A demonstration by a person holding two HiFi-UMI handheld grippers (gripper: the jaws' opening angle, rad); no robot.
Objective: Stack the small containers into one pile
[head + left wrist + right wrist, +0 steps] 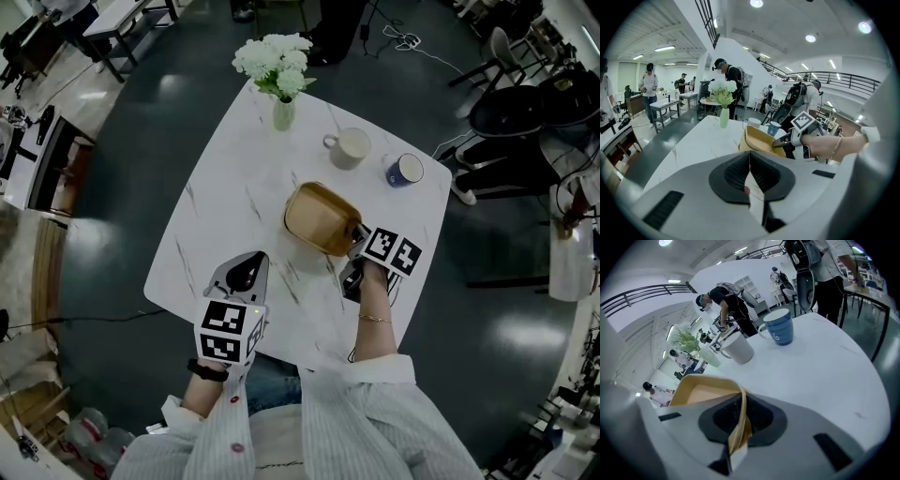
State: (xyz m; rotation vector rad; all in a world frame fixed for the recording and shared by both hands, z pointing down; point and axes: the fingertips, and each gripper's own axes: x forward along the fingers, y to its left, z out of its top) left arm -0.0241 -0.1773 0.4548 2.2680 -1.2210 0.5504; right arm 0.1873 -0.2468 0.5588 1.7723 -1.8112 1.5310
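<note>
White marble table (234, 187) over dark floor (169, 94): right gripper (356, 242) pinches tan container (319, 217); left gripper (253, 262) closed, empty.

tan container (321, 218), blue mug (405, 170), white marbled table (234, 187)

**Bystanders on the Marble**

We are looking at a white marbled table (234, 187) standing on a dark floor (150, 141). A vase (283, 114) is holding white flowers (275, 58) at its far corner. A white mug (352, 147) and a blue mug (405, 170) are standing near each other, not touching. Black chairs (514, 111) are standing beyond.
</note>
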